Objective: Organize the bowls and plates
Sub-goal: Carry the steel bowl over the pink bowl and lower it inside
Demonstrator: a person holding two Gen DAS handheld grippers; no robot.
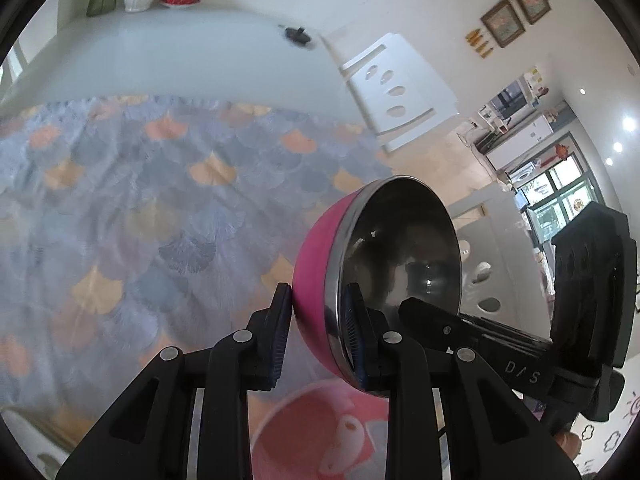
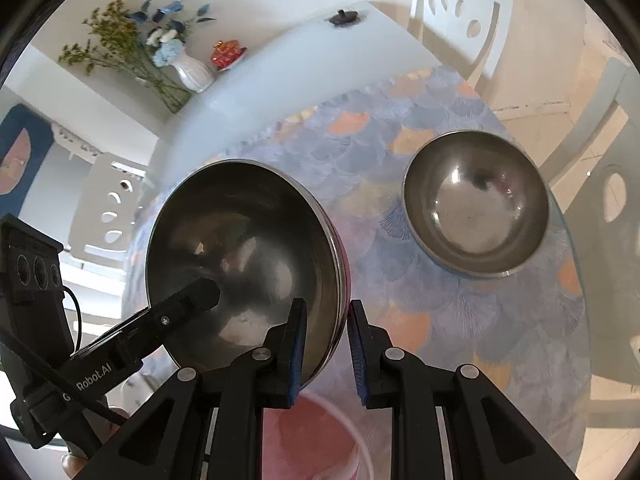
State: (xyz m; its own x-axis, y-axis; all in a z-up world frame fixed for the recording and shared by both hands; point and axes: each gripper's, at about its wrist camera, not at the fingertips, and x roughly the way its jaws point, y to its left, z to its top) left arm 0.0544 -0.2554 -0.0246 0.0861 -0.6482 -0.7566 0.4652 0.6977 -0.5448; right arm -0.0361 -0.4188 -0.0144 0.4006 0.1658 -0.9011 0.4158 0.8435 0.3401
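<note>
Both grippers, left point(image 1: 318, 330) and right point(image 2: 326, 350), clamp opposite rims of the pink bowl point(image 1: 316, 256), held above the bench point(image 1: 120, 208) over a pink plate point(image 2: 312, 432). Keep it level; nest it in the steel bowl point(image 2: 476, 204).

- A white table point(image 2: 304, 60) is carrying a fan-patterned cloth point(image 1: 132, 200).
- A white vase point(image 2: 194, 72) of flowers is standing at its far end.
- White chairs point(image 1: 396, 92) are flanking it.
- Framed pictures point(image 1: 516, 16) are hanging on the white wall.
- Daylight is entering through windows point(image 1: 560, 196) far right.
</note>
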